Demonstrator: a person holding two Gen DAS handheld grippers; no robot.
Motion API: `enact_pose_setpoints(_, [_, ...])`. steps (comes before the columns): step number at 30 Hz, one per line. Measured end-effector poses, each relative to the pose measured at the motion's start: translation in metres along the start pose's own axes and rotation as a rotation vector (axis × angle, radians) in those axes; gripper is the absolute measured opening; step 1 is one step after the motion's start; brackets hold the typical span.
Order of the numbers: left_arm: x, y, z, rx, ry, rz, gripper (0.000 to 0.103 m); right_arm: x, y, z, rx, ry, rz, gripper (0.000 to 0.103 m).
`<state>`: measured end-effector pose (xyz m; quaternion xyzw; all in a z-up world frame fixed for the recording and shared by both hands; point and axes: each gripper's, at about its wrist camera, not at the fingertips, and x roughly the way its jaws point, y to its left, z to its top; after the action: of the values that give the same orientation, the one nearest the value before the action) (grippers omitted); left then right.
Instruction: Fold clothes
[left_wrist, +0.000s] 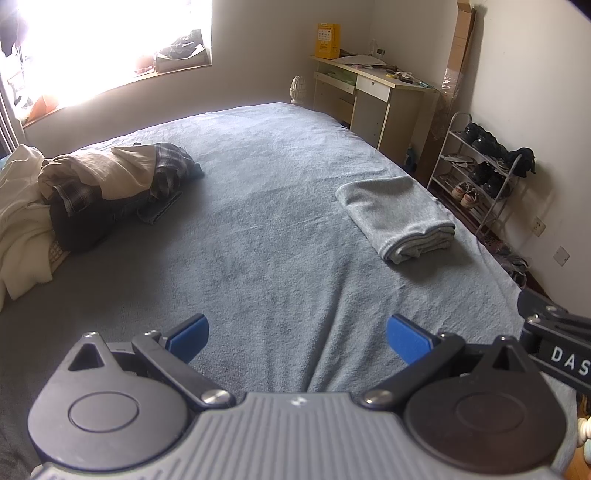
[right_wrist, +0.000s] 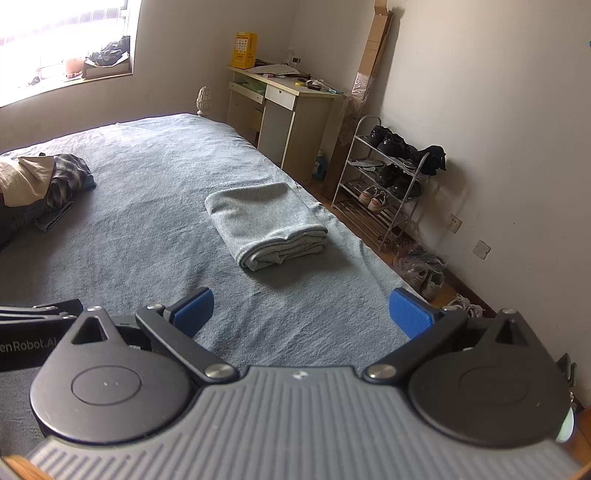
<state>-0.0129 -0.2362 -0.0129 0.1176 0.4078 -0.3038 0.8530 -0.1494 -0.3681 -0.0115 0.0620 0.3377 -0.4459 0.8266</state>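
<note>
Here, both grippers — left gripper (left_wrist: 297, 338), right gripper (right_wrist: 301, 314) — spread apart, folded grey garment (right_wrist: 266, 225) near bed (left_wrist: 258, 240) edge.

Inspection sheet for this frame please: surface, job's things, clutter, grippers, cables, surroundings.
Surface: bed under a grey-blue cover, mildly wrinkled.
Job's things: folded grey garment near the bed's right edge; unfolded clothes pile far left.
Clutter: nothing seen on the bed besides the clothes.
Grippers: left gripper and right gripper open, jaws wide apart, empty, above the cover.
Cables: nothing seen.
Surroundings: desk, yellow box, shoe rack, bright window.
</note>
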Motion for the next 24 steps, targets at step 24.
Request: enact_pose_setpoints(24, [0.017, -0.006, 0.014, 0.024, 0.004, 0.011, 0.103, 0.009, -0.004, 0.003, 0.019, -0.008, -0.010, 0.102])
